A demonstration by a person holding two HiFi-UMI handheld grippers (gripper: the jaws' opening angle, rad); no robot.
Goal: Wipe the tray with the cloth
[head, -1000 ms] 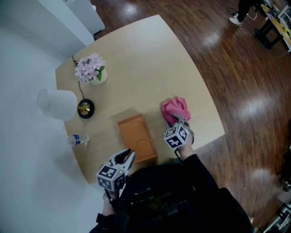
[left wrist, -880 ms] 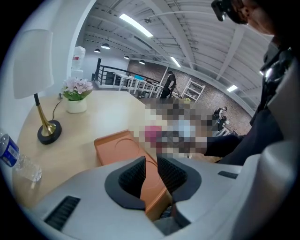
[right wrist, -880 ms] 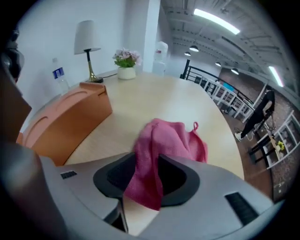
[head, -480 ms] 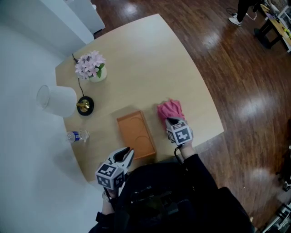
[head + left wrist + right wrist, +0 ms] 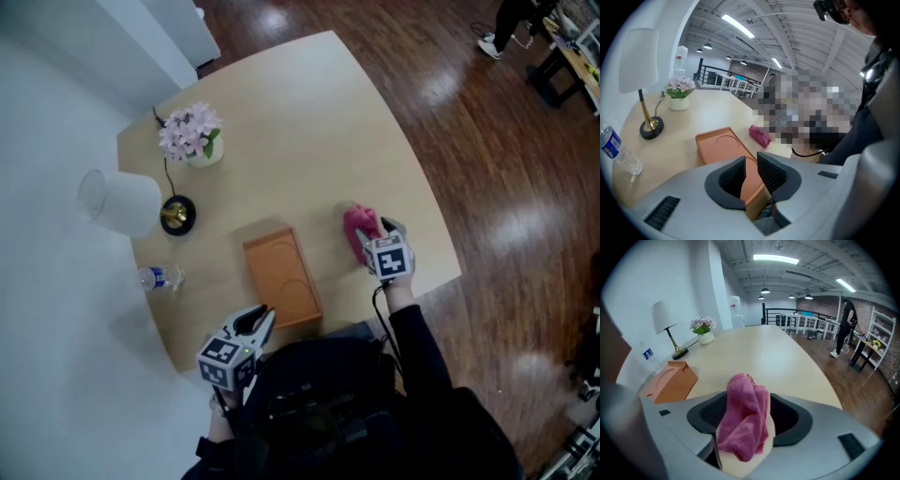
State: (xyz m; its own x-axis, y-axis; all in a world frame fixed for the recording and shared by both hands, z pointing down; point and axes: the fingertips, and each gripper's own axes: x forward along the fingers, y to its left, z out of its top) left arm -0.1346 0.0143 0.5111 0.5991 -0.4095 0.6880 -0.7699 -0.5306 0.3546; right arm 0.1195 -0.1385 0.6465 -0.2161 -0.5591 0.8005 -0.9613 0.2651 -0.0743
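The orange tray (image 5: 279, 274) lies near the table's front edge, with a round recess in its floor (image 5: 723, 145). My left gripper (image 5: 263, 317) is at its near end, and the narrow gap between the pads is filled by the tray's edge (image 5: 751, 174). The pink cloth (image 5: 360, 232) lies bunched on the table to the right of the tray. My right gripper (image 5: 377, 234) is over it. Its jaws have just been opening and stand wide, with the cloth (image 5: 744, 417) loose between them.
At the back left stand a white lamp (image 5: 120, 202) on a black and brass base (image 5: 176, 215) and a pot of pink flowers (image 5: 191, 137). A water bottle (image 5: 161, 277) lies at the left edge. The table's right edge (image 5: 441, 246) is close to my right gripper.
My right gripper has shifted right, away from the tray and towards the table edge. The cloth has gone with it and is more tightly bunched. The left gripper and tray have stayed put.
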